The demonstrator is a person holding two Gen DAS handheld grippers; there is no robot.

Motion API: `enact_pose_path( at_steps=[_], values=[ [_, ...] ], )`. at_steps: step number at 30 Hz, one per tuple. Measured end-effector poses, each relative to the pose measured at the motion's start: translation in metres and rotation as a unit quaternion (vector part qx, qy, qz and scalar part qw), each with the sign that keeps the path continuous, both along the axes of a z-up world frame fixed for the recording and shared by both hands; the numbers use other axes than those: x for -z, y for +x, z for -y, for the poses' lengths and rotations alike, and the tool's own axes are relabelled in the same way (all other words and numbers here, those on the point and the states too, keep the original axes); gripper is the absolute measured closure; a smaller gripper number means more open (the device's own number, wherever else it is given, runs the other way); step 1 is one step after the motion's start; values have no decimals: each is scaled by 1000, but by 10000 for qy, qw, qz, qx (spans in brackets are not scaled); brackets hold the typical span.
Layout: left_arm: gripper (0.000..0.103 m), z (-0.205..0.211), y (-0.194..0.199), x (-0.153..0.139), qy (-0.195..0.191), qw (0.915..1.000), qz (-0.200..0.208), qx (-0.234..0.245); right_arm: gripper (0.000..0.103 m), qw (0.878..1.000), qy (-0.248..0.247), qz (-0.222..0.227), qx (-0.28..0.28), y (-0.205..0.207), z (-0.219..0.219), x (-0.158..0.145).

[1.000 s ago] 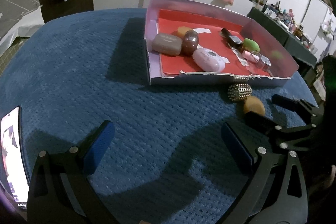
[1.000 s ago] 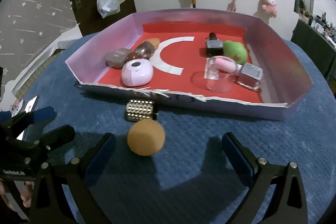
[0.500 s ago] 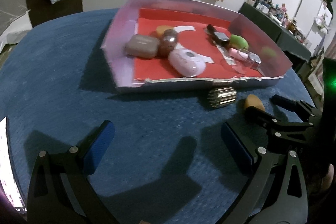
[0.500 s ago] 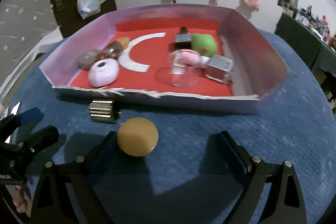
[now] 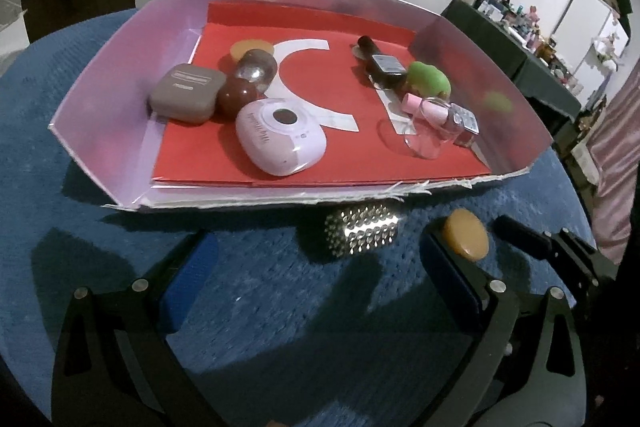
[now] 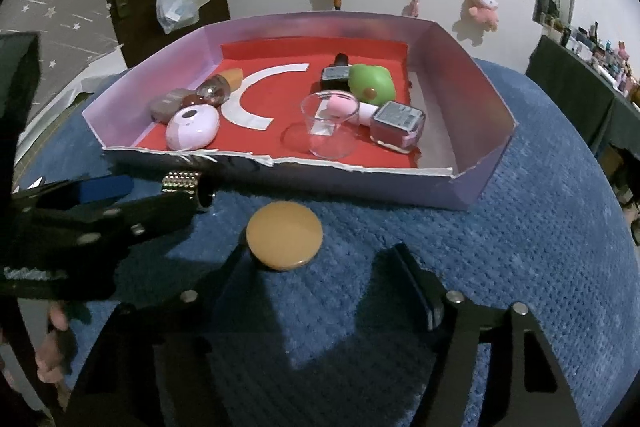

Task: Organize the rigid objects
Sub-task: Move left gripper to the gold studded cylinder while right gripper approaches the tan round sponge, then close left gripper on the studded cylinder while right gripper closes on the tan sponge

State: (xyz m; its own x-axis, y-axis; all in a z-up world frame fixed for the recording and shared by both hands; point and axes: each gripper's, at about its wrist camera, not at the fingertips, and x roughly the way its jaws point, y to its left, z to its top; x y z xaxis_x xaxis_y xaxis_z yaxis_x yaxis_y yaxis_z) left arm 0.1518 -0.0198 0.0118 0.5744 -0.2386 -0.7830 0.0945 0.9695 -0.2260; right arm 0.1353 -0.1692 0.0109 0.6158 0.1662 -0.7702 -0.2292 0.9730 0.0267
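Observation:
A studded silver cylinder (image 5: 362, 234) lies on the blue cloth just in front of the purple tray (image 5: 256, 202). My left gripper (image 5: 316, 267) is open, its fingers on either side of the cylinder and a little short of it. An orange round disc (image 6: 284, 229) lies on the cloth to the right of the cylinder (image 6: 181, 182). My right gripper (image 6: 320, 277) is open, with the disc close to its left finger. The disc also shows in the left wrist view (image 5: 466, 238).
The tray (image 6: 360, 179) has a red floor and holds a lilac case (image 5: 280, 135), a brown case (image 5: 188, 91), a green toy (image 6: 371, 83), a clear cup (image 6: 330, 129) and small bottles. Blue cloth (image 6: 520, 247) covers the table. A dark door stands at the back left.
My left gripper has moved forward and right until the silver cylinder lies between its fingers. My right gripper has moved closer to the orange disc.

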Motion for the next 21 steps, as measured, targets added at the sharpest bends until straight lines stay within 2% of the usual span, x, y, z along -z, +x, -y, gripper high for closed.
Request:
enact_pose_path(
  at_steps=[3,6,10,12,13,14,17,21],
  values=[
    [6,4,1,0,141,9998,36,-112,41,9999,-15,18,-120,1,-5,-1],
    [20,4,1,0,289,9994,102,-189,47,9998,-37,45,-189,2,-9,-1],
    [27,1,1,-2,206,9994,134,-248,54,9996,22,74,-269,4,-13,-1],
    [35,2,-1,-2,193,9995,175,-175,61,9995,36,87,-290,4,-15,-1],
    [45,3,-1,-3,118,9997,184,-90,63,9995,64,82,-306,4,-15,-1],
    [53,4,-2,-3,65,9998,188,-10,64,9994,83,81,-315,4,-16,-1],
    [69,10,-3,-3,3,9997,177,193,64,9994,78,93,-314,2,-17,0],
    [71,14,-6,-4,65,9994,210,263,64,9993,213,62,-298,0,-15,-2]
  ],
)
